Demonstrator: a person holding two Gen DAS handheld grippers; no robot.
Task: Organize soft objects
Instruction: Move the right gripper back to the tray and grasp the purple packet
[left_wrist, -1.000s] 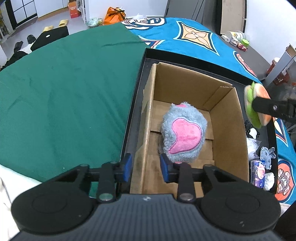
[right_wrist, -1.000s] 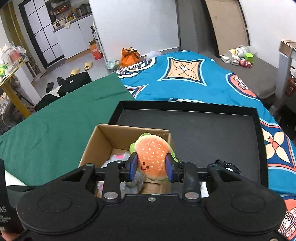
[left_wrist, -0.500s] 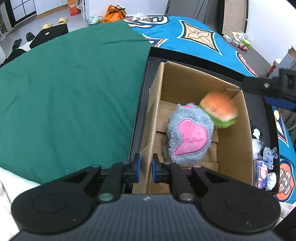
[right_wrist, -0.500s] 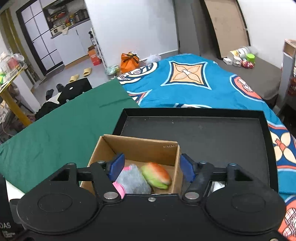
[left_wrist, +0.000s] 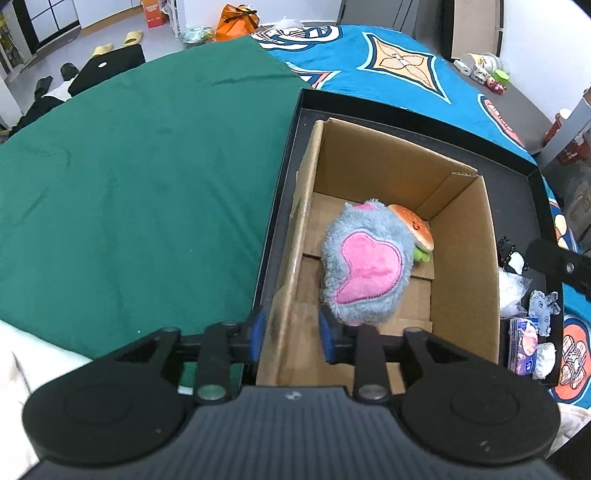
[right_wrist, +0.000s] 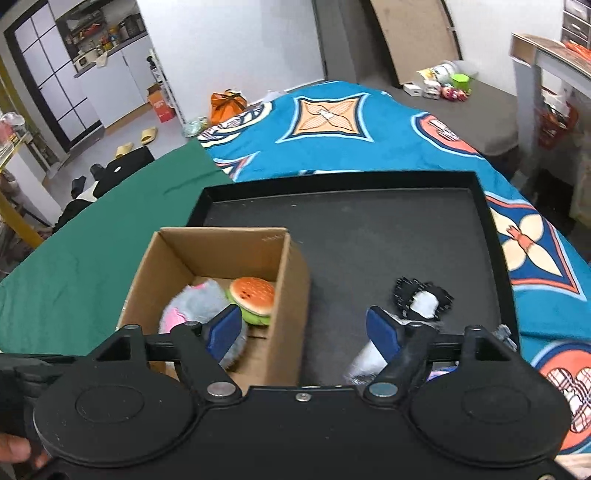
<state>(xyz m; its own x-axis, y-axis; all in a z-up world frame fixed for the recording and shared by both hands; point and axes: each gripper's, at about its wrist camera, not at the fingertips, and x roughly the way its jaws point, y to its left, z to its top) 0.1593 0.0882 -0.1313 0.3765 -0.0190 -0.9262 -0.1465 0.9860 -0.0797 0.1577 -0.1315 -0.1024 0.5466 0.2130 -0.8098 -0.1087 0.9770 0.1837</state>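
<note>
Burger plush (right_wrist: 253, 300) and grey-pink plush (left_wrist: 364, 264) touching inside cardboard box (left_wrist: 461, 266) at tray's (right_wrist: 369, 236) left edge. Right gripper (right_wrist: 302, 330) wide, empty; left gripper (left_wrist: 291, 334) parted astride box wall.

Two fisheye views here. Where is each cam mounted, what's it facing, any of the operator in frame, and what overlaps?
Left wrist: on the left gripper, looking down into the cardboard box; its fingers straddle the box's left wall.
Right wrist: on the right gripper, open, facing across the black tray; a fingertip shows.
Shared: box, grey-pink plush, burger plush, tray.
</note>
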